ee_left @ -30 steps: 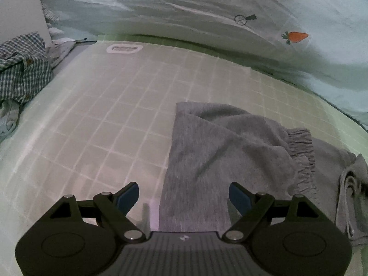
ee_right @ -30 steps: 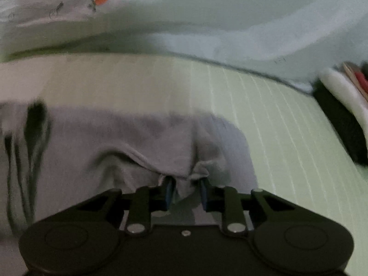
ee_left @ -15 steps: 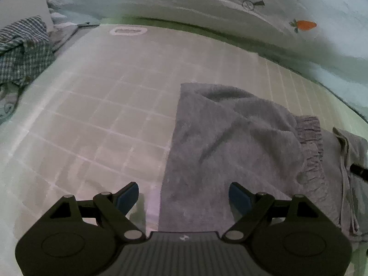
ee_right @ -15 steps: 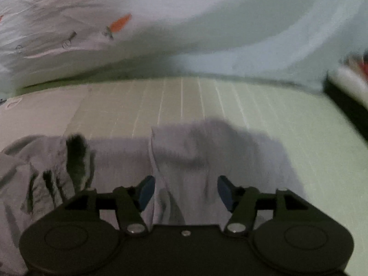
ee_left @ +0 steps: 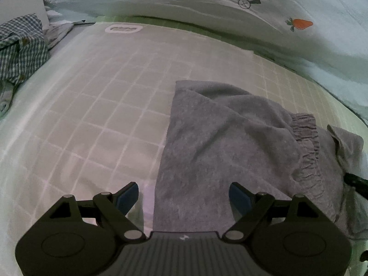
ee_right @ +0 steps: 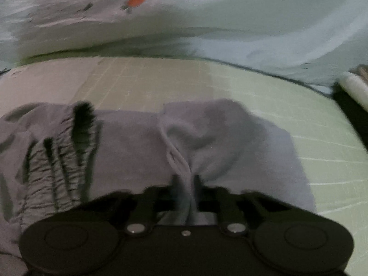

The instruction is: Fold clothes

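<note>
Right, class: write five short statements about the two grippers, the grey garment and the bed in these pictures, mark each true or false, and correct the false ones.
1. The left gripper is open, with the grey garment lying between its fingers. True.
2. The right gripper is open and holds nothing. False: its fingers are closed on a fold of the grey garment.
3. The garment lies on a grid-patterned bed sheet. True.
4. A checked shirt lies on top of the grey garment. False: it is off at the far left edge of the bed, apart from it.
5. The bedding behind is plain. False: it has a carrot print.
</note>
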